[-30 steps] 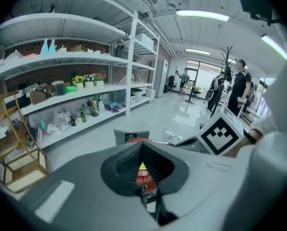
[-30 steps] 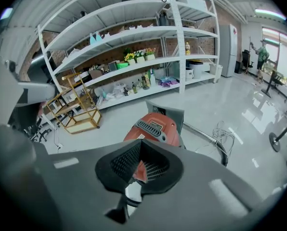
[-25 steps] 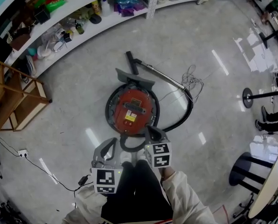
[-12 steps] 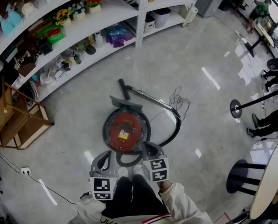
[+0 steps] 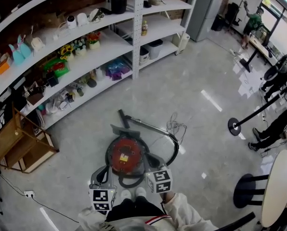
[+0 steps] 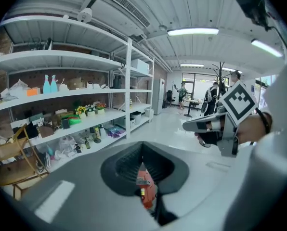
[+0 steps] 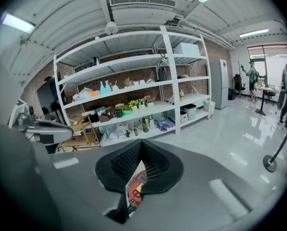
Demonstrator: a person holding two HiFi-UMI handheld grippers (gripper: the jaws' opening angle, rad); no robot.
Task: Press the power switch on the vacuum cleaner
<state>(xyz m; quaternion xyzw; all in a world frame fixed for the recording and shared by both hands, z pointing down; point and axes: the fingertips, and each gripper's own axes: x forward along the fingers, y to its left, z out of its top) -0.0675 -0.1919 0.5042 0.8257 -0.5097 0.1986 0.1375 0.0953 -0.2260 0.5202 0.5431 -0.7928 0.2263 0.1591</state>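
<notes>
Though looking straight down on the vacuum cleaner [image 5: 125, 154], cannot pick out its power switch: only a round red top with a yellow label and a grey strip, too small to read. Glimpsed in both gripper views as no more than a red sliver through the slit under the pads. Cut off at the bottom edge of the head view: pale sleeves, dark trousers and white shoe tips, at 6 o'clock of the cleaner.

Held out in front of the body: left gripper [image 5: 105, 171] at about 7 o'clock of the red top, right gripper [image 5: 153, 160] at about 5 o'clock. Pointing forward toward the shelves rather than down, well above the floor, touching nothing. Closed on each, pads meeting at the tips with nothing pinched between them.

Curling round the cleaner's 3 o'clock side: black hose [image 5: 175, 148], joined to a metal wand [image 5: 146, 125] that runs to 11 o'clock. Heaped at 2 o'clock: white cord [image 5: 175, 126]. Spread across 10 to 12 o'clock: long white shelving [image 5: 76, 66] crowded with small goods. Standing at 9 o'clock: wooden frame [image 5: 18, 148]. Off at 4 o'clock: round table [image 5: 280, 186] beside a black stool [image 5: 247, 189], both partly cut by the edge.
</notes>
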